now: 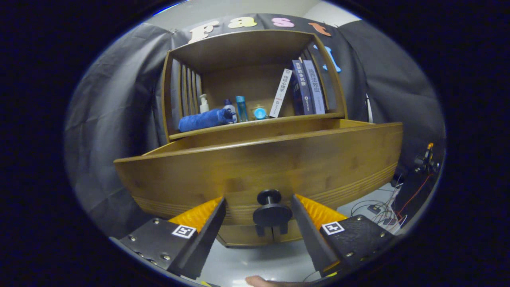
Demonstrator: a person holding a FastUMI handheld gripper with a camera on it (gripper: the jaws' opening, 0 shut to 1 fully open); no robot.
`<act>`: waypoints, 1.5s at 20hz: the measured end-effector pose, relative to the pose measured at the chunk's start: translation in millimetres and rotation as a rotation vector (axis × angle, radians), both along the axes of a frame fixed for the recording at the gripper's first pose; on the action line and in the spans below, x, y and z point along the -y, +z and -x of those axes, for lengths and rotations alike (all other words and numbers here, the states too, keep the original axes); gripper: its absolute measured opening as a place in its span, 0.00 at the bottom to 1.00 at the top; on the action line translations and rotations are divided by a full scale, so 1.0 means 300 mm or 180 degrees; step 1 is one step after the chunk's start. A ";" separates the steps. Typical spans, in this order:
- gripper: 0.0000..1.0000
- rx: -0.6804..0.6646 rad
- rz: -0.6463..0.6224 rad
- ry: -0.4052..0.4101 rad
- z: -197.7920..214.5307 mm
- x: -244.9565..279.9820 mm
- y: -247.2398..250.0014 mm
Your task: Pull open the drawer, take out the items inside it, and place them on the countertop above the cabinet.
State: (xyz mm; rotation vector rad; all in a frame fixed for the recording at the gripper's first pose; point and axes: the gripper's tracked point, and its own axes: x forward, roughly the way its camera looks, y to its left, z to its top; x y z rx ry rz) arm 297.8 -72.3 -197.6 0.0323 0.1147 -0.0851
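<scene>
The drawer (263, 167) is standing pulled out from the cabinet (255, 75), and everything here is being placed against its knob (272, 211).

Left of the knob, one finger (199, 223) of the gripper (257, 217) is sitting apart from it, with open space in between. The knob itself is hanging between the two fingers, a dark round pull on the drawer front, touched by neither. Right of it, the other finger is standing just as clear. So the gripper is spread wide and pinching nothing.

Above the knob, beyond the drawer front, the countertop (255, 121) is already carrying things: a rolled blue towel (201, 119) to the upper left, a pump bottle (204, 103) behind it, then small bottles (235, 108), then a leaning white book (280, 93) and dark books (307, 85) to the upper right. Far right of the knob, cables (382, 207) are lying on the floor.

What is going wrong most easily from here, as I judge it: reaching in blind. The view is sitting low, so the drawer's tall front is hiding the inside entirely; I cannot tell what is in it or whether anything is. Lifting over that front, a finger is likely to catch the rim. The countertop is also crowded, so a careless placement could be knocking over the bottles or the leaning book.

Below the knob, a fingertip of the person's hand (259, 281) is peeking in, cut off.
</scene>
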 end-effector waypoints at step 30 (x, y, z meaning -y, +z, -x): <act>0.98 0.0324 0.0231 0.0004 -0.424 0.021 0.029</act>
